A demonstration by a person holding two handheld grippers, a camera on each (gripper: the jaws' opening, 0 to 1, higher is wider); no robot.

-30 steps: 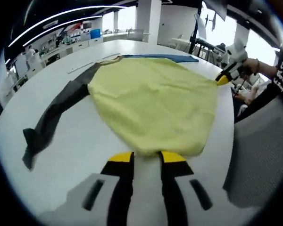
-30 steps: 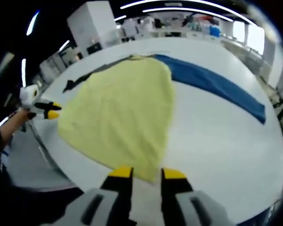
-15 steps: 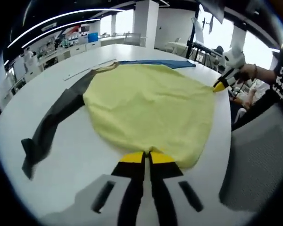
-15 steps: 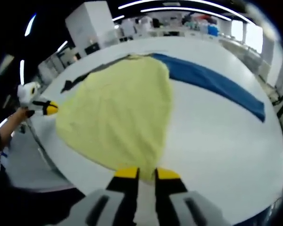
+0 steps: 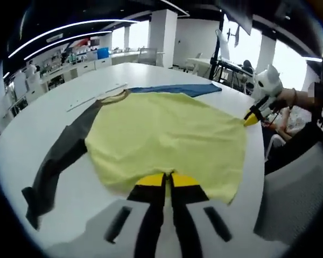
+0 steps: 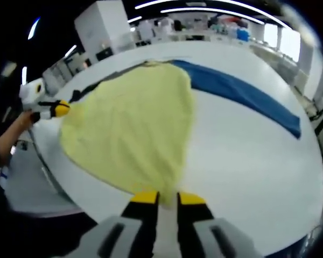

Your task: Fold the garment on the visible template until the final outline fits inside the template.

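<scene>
Garment lies spread across the white bench: a pale yellow body with one dark grey sleeve trailing off to one side and a blue sleeve reaching out at the far side. In the left gripper view my left tool has its yellow-tipped jaws pressed almost together on the near hem of the yellow cloth, which drapes over the tips. My right tool comes in from the right of that view, its yellow tip touching the cloth's corner at the bench edge, with my hand behind it.

In the right gripper view my right tool is nipped on the yellow edge nearest me, jaws narrow with only a slim gap between them. The blue sleeve runs flat across the bench beyond. My left tool shows at the left, at the garment's far corner.
</scene>
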